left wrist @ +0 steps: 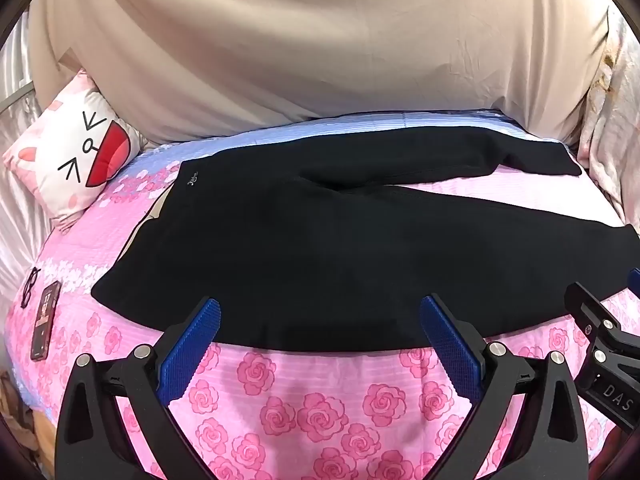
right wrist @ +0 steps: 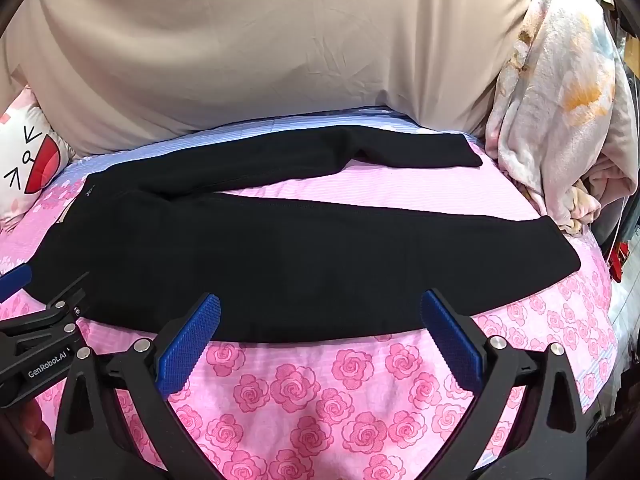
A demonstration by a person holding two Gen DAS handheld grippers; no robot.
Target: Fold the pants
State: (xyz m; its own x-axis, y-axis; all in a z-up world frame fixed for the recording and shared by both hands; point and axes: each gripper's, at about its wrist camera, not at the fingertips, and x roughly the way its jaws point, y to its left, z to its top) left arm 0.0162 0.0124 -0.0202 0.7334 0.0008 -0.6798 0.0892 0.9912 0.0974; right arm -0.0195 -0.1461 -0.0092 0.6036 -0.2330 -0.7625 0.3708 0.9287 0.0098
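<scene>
On the bed (left wrist: 304, 392), over a pink rose-print sheet, black pants (left wrist: 320, 248) lie flat and unfolded: waistband toward the left, both legs running right, spread in a V with pink sheet showing between them. Near leg's edge sits just ahead of both tools. Left tool (left wrist: 320, 328): blue pads wide apart, nothing held, hovering at the near edge of the pants by the hip area. Right tool (right wrist: 320, 320): also spread wide, empty, at the near leg's edge. Cat-face pillow (left wrist: 76, 152) at the left by the waistband, phone (left wrist: 45, 322) on the sheet near the left edge, crumpled floral blanket (right wrist: 560, 112) at the right. Beige cloth (left wrist: 320, 40) hangs behind the bed.
</scene>
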